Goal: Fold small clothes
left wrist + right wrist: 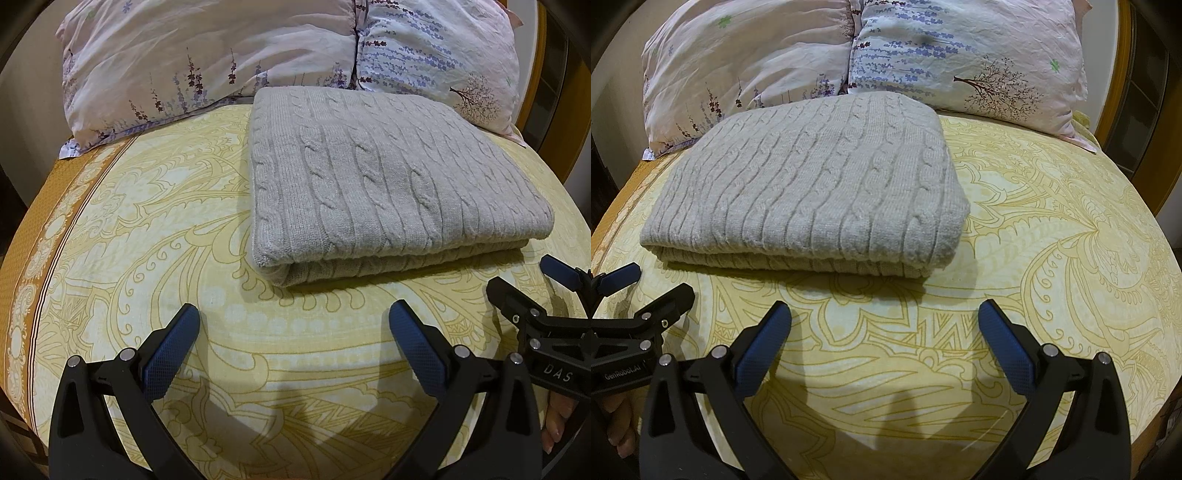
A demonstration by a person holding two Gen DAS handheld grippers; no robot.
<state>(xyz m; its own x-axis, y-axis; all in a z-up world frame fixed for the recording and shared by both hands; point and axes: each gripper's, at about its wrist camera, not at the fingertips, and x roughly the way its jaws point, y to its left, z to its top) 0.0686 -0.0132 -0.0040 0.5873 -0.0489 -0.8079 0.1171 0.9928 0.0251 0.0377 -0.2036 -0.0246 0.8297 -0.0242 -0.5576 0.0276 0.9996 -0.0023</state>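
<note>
A grey cable-knit sweater (388, 177) lies folded into a thick rectangle on the bed; it also shows in the right wrist view (812, 184). My left gripper (293, 314) is open and empty, a short way in front of the sweater's near folded edge. My right gripper (884, 314) is open and empty, in front of the sweater's near right corner. The right gripper also shows at the right edge of the left wrist view (524, 284), and the left gripper at the left edge of the right wrist view (653, 284). Neither touches the sweater.
The bed has a yellow patterned sheet (184, 258) with a brown border (44, 229) on the left. Two floral pillows (207, 62) (979, 55) lie behind the sweater. A wooden bed frame (1119, 74) rises at the far right.
</note>
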